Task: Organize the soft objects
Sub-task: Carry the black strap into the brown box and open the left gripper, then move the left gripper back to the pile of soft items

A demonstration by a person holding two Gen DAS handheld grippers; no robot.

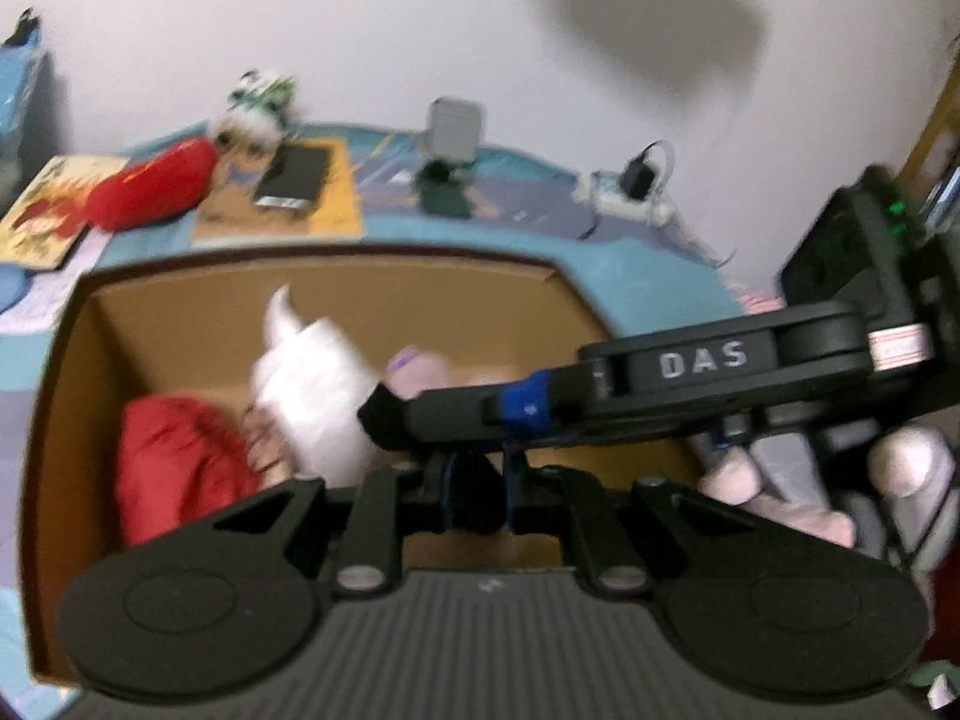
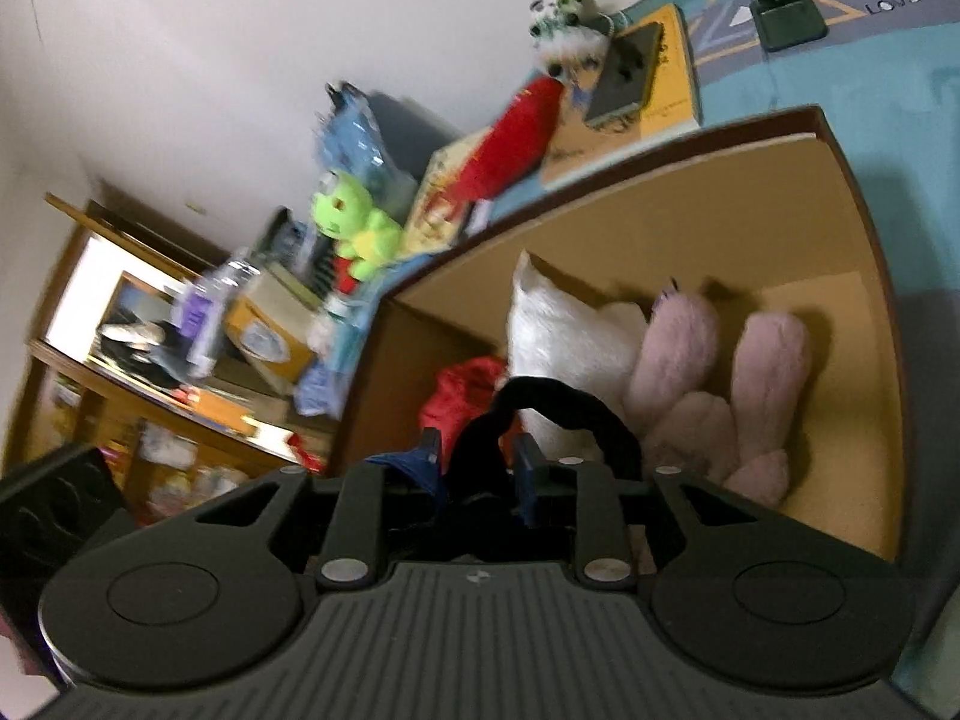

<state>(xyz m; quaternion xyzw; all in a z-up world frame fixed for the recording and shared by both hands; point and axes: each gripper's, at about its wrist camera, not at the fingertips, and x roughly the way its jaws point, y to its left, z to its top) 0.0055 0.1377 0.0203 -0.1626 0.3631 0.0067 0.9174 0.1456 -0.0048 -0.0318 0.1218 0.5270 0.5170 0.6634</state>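
Far ahead of the left gripper and a bit to its left, a dark phone lies on a yellow book. A picture book lies further left. Straight ahead, a grey phone stand is by the wall. Ahead to the right, a black plug sits in a white power strip. Left of the right gripper stands a wooden shelf with a bottle near it.

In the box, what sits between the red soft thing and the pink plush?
A white plush stands between the red soft item and the pink plush inside the cardboard box. The right wrist view shows it most clearly.
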